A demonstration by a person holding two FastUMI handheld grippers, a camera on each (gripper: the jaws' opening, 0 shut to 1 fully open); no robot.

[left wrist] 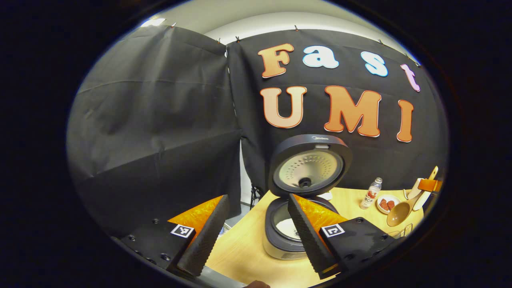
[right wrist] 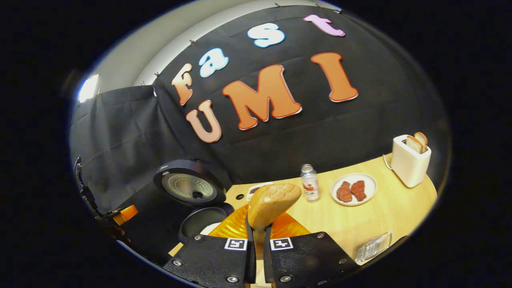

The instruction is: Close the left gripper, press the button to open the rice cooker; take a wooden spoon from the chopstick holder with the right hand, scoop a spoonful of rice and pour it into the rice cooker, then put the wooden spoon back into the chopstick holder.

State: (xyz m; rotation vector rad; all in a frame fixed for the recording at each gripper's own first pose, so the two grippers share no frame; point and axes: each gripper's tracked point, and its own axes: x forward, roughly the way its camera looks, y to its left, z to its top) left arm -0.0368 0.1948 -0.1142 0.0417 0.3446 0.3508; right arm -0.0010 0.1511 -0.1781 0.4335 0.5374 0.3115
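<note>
The rice cooker (left wrist: 280, 244) stands open on the wooden table, its lid (left wrist: 308, 166) tipped up and back. White rice shows in its inner pot (left wrist: 289, 229). My left gripper (left wrist: 256, 236) hovers open just in front of the cooker, nothing between its fingers. My right gripper (right wrist: 259, 236) is shut on the handle of a wooden spoon (right wrist: 274, 204), whose bowl sticks up ahead of the fingers. In the left gripper view, that spoon (left wrist: 398, 214) hangs at the far right with its bowl looking bare. The open cooker (right wrist: 192, 188) lies to the left in the right gripper view.
A small bottle (right wrist: 310, 182), a white plate (right wrist: 370, 182) with red pieces and a white toaster (right wrist: 408, 164) holding bread stand along the back of the table. A clear ribbed container (right wrist: 374, 246) sits near the front right edge. A small white dish (right wrist: 256, 188) lies behind the cooker.
</note>
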